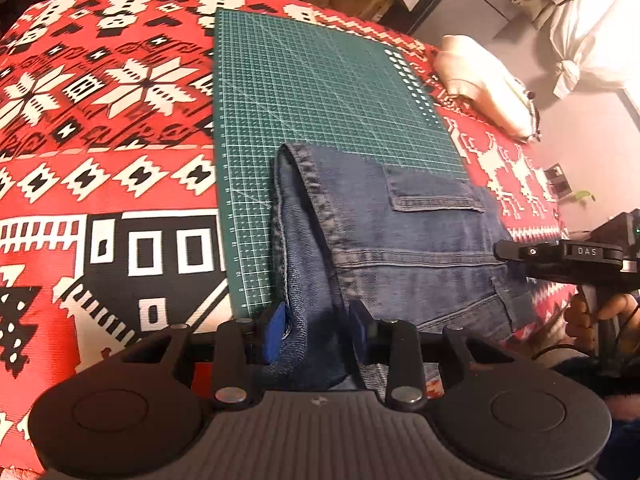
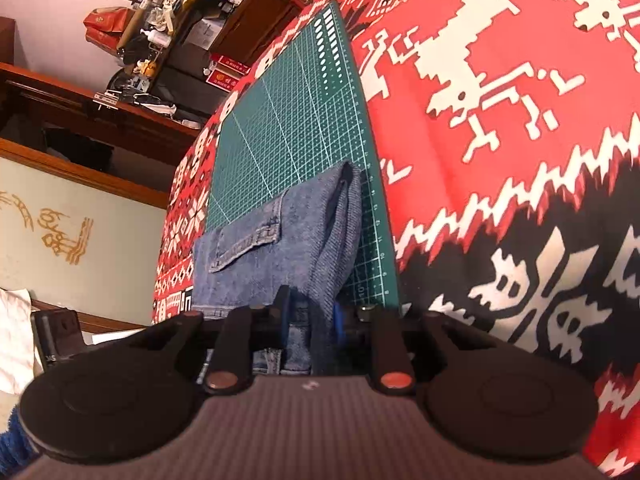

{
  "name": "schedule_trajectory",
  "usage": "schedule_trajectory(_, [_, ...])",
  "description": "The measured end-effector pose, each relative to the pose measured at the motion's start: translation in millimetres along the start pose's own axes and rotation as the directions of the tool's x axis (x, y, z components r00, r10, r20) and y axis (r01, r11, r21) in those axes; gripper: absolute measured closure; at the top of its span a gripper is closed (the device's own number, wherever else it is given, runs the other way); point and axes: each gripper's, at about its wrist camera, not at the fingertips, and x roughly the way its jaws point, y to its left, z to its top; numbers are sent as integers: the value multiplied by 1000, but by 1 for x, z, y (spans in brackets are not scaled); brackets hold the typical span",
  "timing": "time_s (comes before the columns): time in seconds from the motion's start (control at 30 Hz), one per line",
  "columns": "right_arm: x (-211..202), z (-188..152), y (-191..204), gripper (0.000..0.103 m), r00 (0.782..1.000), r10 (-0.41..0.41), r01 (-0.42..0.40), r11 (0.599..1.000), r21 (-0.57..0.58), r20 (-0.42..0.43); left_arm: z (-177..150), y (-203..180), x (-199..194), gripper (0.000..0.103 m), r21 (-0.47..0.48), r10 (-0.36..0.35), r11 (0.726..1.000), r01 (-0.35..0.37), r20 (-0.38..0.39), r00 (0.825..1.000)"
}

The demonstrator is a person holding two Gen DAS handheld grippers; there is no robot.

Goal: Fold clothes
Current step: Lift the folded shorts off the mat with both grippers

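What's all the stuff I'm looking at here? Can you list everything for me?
jeans: one, blue denim, partly folded, lying on the near end of the mat
cutting mat: one, green with a white grid, in the middle of the cloth
patterned cloth: one, red, white and black, covering the whole surface
cream bundle: one, pale cream, soft-looking, at the far right edge of the cloth; what it is I cannot tell
shelves with clutter: dark wood, in the background of the right wrist view
left gripper: black with blue pads, denim between its fingers
right gripper: black with blue pads, closed on a denim edge
hand: one, holding the right gripper's handle
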Motion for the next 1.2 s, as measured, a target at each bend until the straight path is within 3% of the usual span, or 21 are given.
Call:
schedule_trajectory(0.13, [0, 2, 1, 81, 1000, -2, 1, 1000, -16, -15, 3, 5, 9, 70, 19, 89, 996, -89, -34, 995])
schedule_trajectory(0.3, [5, 4, 1, 80, 1000, -8, 7, 999, -40, -25, 6, 12, 13, 66, -26, -3, 1000, 1, -53, 999])
schedule_trajectory(0.37, [6, 4, 0, 80, 1000, -1, 0, 999, -38, -28, 7, 8, 14, 67, 0, 5, 1000, -5, -63, 998])
schedule_trajectory(0.47, [7, 5, 2, 81, 1000, -6, 5, 999, -48, -30, 8, 5, 15, 91, 24, 75, 997, -74, -69, 995])
schedule_trajectory(0.53, [5, 3, 4, 82, 999, -22, 20, 997, -71, -25, 7, 9, 14, 93, -13, 76, 997, -77, -59, 995])
schedule_trajectory(0.7, [2, -1, 27, 86, 997, -76, 74, 978, -197, -2, 0, 2, 2, 96, -69, 57, 996, -56, 8, 998])
schedule_trajectory(0.9, [0, 12, 61, 87, 998, -68, 66, 948, -312, 6, -6, -6, -22, 97, -178, -2, 984, 22, 114, 993])
schedule_trajectory(1.2, [21, 41, 130, 87, 999, -54, 41, 863, -504, -11, -18, 9, -48, 98, -319, -1, 942, 102, 302, 953])
